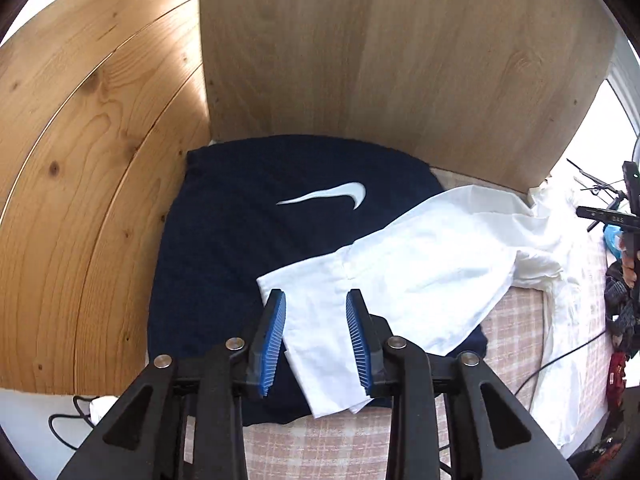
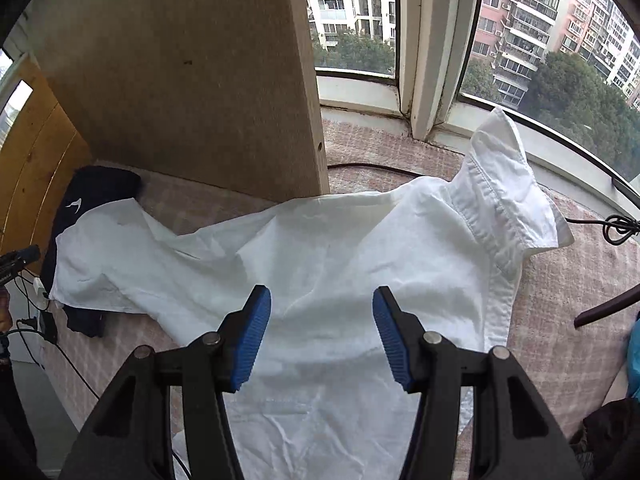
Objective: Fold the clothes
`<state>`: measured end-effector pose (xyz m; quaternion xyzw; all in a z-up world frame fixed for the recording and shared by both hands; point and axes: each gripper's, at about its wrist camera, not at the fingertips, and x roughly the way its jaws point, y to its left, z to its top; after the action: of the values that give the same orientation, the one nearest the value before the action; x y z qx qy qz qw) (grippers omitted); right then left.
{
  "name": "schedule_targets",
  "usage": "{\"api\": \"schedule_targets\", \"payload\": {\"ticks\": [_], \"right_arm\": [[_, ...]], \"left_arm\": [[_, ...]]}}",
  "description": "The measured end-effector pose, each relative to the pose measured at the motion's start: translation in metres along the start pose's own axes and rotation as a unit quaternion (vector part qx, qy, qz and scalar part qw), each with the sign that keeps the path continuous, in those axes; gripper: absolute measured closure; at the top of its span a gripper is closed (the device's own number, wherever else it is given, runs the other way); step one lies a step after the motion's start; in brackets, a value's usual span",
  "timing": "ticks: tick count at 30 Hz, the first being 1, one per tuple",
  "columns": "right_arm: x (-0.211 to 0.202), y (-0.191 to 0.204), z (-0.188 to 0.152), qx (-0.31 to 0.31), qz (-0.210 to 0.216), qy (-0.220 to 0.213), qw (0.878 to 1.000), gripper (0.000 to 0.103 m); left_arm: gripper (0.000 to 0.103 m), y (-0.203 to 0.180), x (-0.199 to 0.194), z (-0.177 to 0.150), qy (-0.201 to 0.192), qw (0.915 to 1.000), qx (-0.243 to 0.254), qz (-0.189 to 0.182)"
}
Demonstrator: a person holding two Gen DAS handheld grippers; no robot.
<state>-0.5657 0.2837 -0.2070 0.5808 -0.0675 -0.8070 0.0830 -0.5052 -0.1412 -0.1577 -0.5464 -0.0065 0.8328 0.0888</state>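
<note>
1. The white cotton collared shirt point(image 2: 340, 248) runs off the bottom edge of the right wrist view, its hem unseen.
2. Its sleeve covers part of the folded navy garment with a white swoosh point(image 1: 248, 232).
3. Dark gear at the left wrist view's right edge point(image 1: 624, 216) is cut off and cannot be identified.
4. The pink checked cloth-covered surface point(image 2: 560, 320) lies largely hidden beneath the shirt.

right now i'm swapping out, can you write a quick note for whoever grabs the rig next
Left claw: open, hanging over the cuff end of the white shirt's sleeve, not gripping it.
Right claw: open, empty, above the white shirt.
Things: the shirt lies spread on the checked cover, collar toward the window. Its sleeve lies across a folded navy top by the wooden boards.
Done: navy top looks folded.
Left: the shirt is still unfolded; the sleeve looks like the next thing to bring in.
</note>
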Motion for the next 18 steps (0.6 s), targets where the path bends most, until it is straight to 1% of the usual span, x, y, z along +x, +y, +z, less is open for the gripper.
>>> {"api": "schedule_targets", "payload": {"ticks": [1,3,5,7,9,11,13,16,18], "right_arm": [[0.004,-0.003,0.005,0.01,0.004,0.0,1.0,0.05],[0.015,-0.009,0.015,0.016,-0.024,-0.007,1.0,0.05],[0.025,-0.016,0.019,0.016,-0.053,-0.01,0.998,0.051],[0.034,-0.027,0.02,0.019,-0.051,0.001,0.999,0.05],[0.038,-0.037,0.018,0.026,-0.047,0.01,0.999,0.05],[0.039,-0.046,0.015,0.029,-0.047,0.014,0.998,0.05],[0.038,-0.053,0.011,0.034,-0.04,0.019,0.998,0.05],[0.035,-0.055,0.007,0.024,-0.032,0.017,0.999,0.05],[0.034,-0.052,0.007,0.007,-0.035,0.014,0.999,0.05]], "left_arm": [[0.058,-0.015,0.003,0.009,-0.003,0.9996,0.027,-0.003],[0.056,-0.05,0.014,0.031,0.0,0.9961,0.088,-0.005],[0.056,-0.083,0.031,0.046,0.012,0.9903,0.136,-0.025],[0.056,-0.113,0.048,0.057,0.026,0.9815,0.184,-0.044],[0.056,-0.138,0.066,0.063,0.038,0.9693,0.239,-0.047],[0.057,-0.154,0.084,0.068,0.053,0.9576,0.281,-0.034],[0.058,-0.157,0.101,0.07,0.078,0.9497,0.302,-0.028],[0.058,-0.156,0.118,0.07,0.109,0.942,0.317,-0.003],[0.058,-0.154,0.123,0.065,0.122,0.9376,0.325,0.0]]}}
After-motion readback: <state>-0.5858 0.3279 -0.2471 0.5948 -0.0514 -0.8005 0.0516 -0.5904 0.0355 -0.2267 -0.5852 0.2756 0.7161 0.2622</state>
